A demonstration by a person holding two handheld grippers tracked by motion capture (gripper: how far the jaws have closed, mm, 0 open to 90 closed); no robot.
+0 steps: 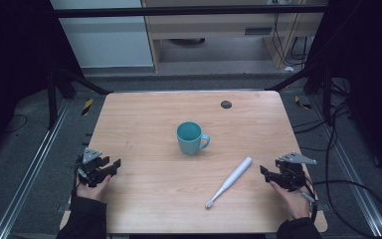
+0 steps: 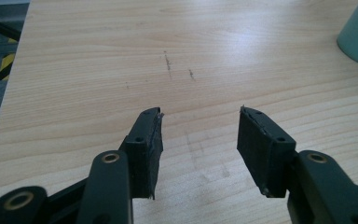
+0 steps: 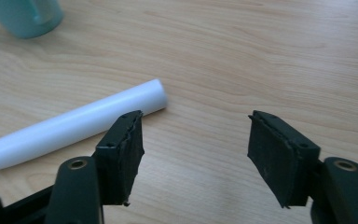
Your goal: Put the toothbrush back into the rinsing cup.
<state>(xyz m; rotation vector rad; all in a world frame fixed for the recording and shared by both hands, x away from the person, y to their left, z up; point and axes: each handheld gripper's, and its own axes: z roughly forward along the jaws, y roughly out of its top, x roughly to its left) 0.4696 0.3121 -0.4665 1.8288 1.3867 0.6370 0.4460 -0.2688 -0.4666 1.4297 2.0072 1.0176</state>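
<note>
Centrally on the wooden table (image 1: 144, 199) stands a teal mug (image 1: 191, 138), upright; whether anything is in it cannot be told. Near the mug, toward the person's right, a white toothbrush (image 1: 230, 181) lies flat. Beside its handle end, the right gripper (image 1: 267, 173) gapes wide, gripping nothing. Well left of the mug, the left gripper (image 1: 113, 165) is likewise wide and empty.
</note>
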